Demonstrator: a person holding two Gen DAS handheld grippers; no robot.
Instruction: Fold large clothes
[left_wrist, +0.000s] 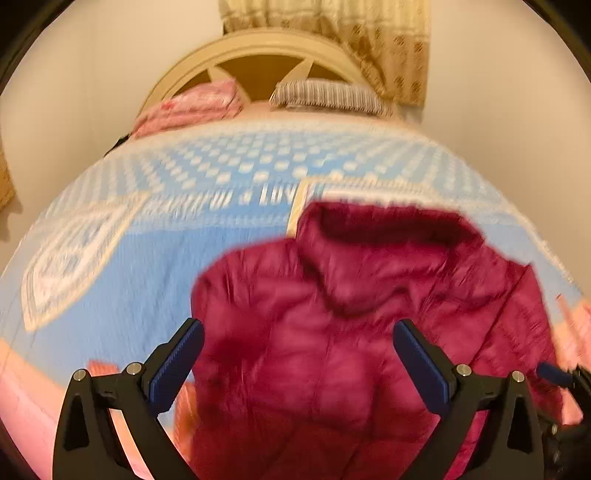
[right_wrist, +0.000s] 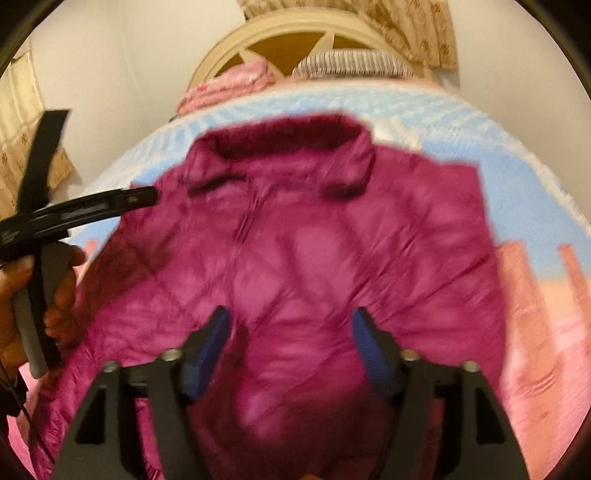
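- Only the right wrist view shows a hand (right_wrist: 22, 291) at its left edge, gripping the left gripper's handle.
- Only the left wrist view shows the bedspread's (left_wrist: 122, 266) white medallion and lettering.
- One magenta quilted jacket (left_wrist: 332, 314) lies spread back-up on the bed, hood towards the headboard (left_wrist: 258, 55).
- Left gripper (left_wrist: 297, 354): jaws spread wide above the jacket, holding nothing.
- Right gripper (right_wrist: 290, 347): jaws apart over the jacket's lower back, clasping nothing.
- The blue-and-white spread turns pink along its near edge.
- One pink pillow (left_wrist: 192, 107) and one striped pillow (left_wrist: 332, 94) sit by the cream headboard; patterned curtains (left_wrist: 369, 40) hang behind.
- Both views are motion-blurred.
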